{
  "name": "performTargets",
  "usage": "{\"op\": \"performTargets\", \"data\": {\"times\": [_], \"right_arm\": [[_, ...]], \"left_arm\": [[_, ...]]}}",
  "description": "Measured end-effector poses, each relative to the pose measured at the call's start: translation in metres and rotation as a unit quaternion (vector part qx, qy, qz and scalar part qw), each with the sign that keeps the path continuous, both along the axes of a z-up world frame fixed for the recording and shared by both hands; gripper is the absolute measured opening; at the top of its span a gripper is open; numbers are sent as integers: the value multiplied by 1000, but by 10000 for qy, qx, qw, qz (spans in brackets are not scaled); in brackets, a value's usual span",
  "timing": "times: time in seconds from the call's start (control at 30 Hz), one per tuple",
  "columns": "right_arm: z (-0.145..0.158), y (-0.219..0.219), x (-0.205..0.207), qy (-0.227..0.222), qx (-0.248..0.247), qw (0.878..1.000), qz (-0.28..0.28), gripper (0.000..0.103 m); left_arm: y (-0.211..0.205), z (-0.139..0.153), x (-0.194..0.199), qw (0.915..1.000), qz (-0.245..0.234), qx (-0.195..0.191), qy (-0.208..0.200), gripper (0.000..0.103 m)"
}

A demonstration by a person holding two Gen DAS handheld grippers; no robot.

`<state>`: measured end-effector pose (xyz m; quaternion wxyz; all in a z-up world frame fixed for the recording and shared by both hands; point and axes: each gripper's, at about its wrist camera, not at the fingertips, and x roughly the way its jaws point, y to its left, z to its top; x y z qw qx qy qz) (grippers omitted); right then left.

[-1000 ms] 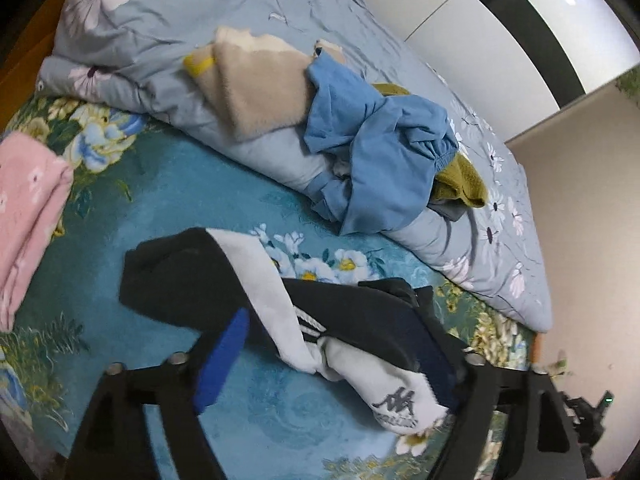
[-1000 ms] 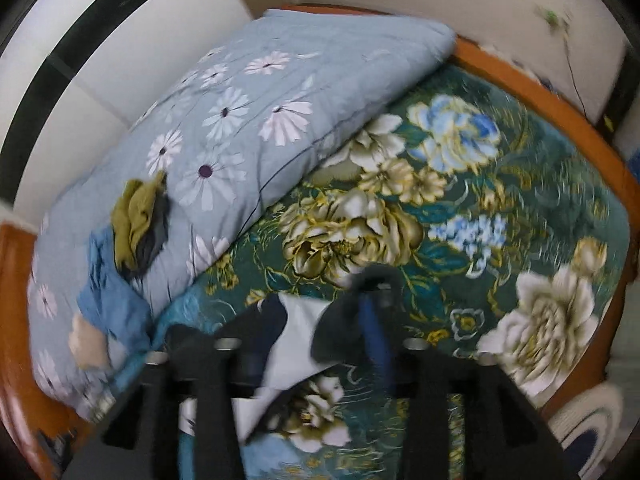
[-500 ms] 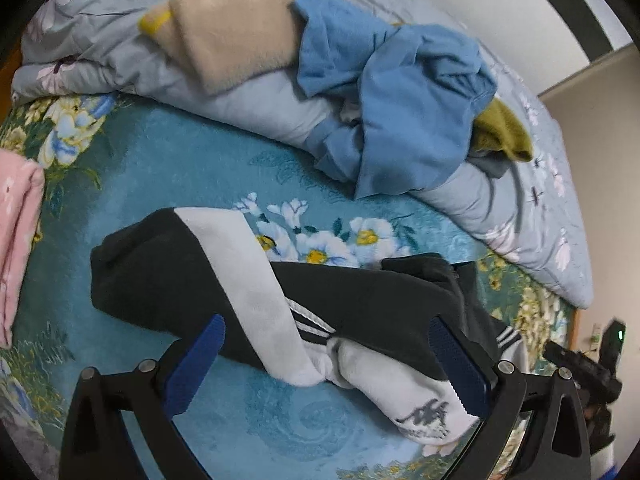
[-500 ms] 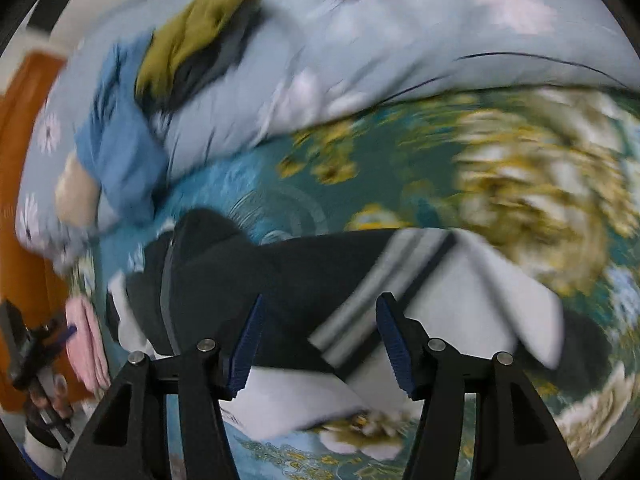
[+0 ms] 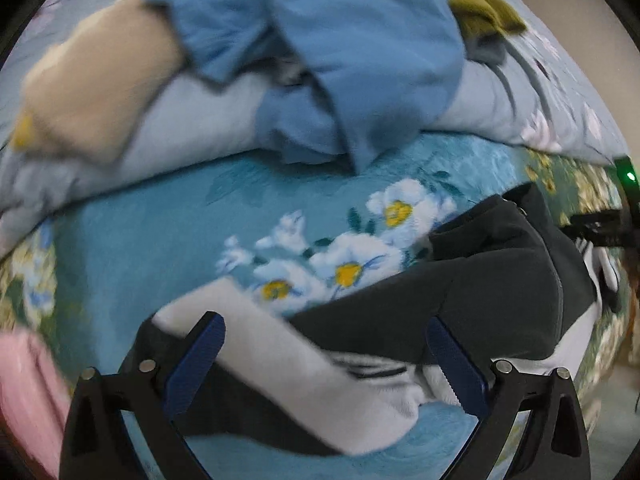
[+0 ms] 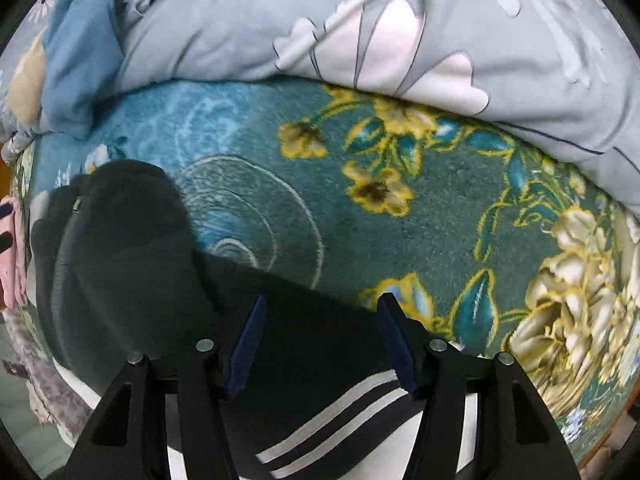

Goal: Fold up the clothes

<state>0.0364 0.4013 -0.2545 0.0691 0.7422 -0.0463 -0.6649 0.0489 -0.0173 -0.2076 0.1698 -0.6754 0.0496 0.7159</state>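
— Blue pads are seen set wide apart on the left gripper (image 5: 322,354), with the white sleeve of the black-and-white jacket (image 5: 460,304) lying under the gap; no pad is pressed on it.

— And the right gripper (image 6: 320,336)?

— Its jaws are being opened above the black cloth and white stripes of the same jacket, which is not clamped.

— What is the jacket spread on?

— A teal floral blanket (image 6: 400,220) covering the bed. Behind it a grey-blue flowered duvet (image 6: 520,60) is heaped, and on that a blue garment (image 5: 340,60), a beige garment (image 5: 100,80) and an olive one (image 5: 484,12) are piled.

— Anything at the edges?

— A pink folded item (image 5: 28,392) is seen at the left, and a pale wall (image 5: 580,28) beyond the duvet.
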Motion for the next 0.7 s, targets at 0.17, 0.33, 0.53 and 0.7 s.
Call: {"op": "performTargets", "data": {"times": [0.17,0.33,0.53,0.7], "right_arm": [[-16,-5,9,-278,-102,9990,337,65],[-14,-5,24,-316,-183,9979,531,65],[-11,-1,45,-363,-217,9983,390,60],[-3,-2,61,-259,85,9991,334,24]], "left_arm": [[27,-32,-11,9958,-859,72,-295,102],[36,-55,-7,9887,-1388,82,-562,102],[35,-66,1,9870,-1384,267,-773,98],[35,-65,10,9888,-1261,303,-744,89]]}}
